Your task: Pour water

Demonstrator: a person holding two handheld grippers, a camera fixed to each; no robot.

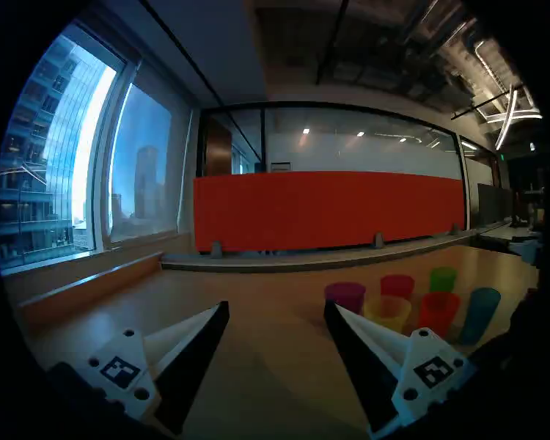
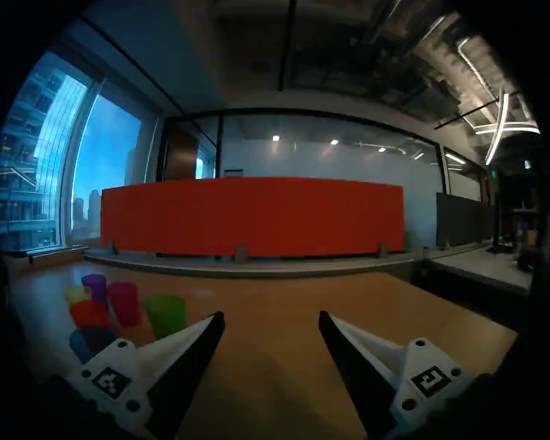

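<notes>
Left gripper view, tongs: my left tongs are spread wide with nothing between the fingers, and they hang over bare desk.
Left gripper view, cups: six coloured cups stand in a tight cluster ahead and to the right, between the tongs and the desk's far edge below the red screen.
Left gripper view, step: I judge this to be the approach. Nothing is grasped and pouring has not begun.
Left gripper view, axis: every cup is upright, mouth up, with its long axis vertical. The purple cup is nearest the right finger. I cannot tell whether any cup holds water.
Right gripper view, tongs: my right tongs are equally wide open and empty above the desk.
Right gripper view, cups: the cluster sits left of the tongs, well away from the desk's right edge. The green cup is closest.
Right gripper view, axis: the cups again stand upright with mouths up.
Right gripper view, next move: I would swing the tongs toward one outer cup and close on its wall from the side. The close packing risks nudging its neighbours.
</notes>
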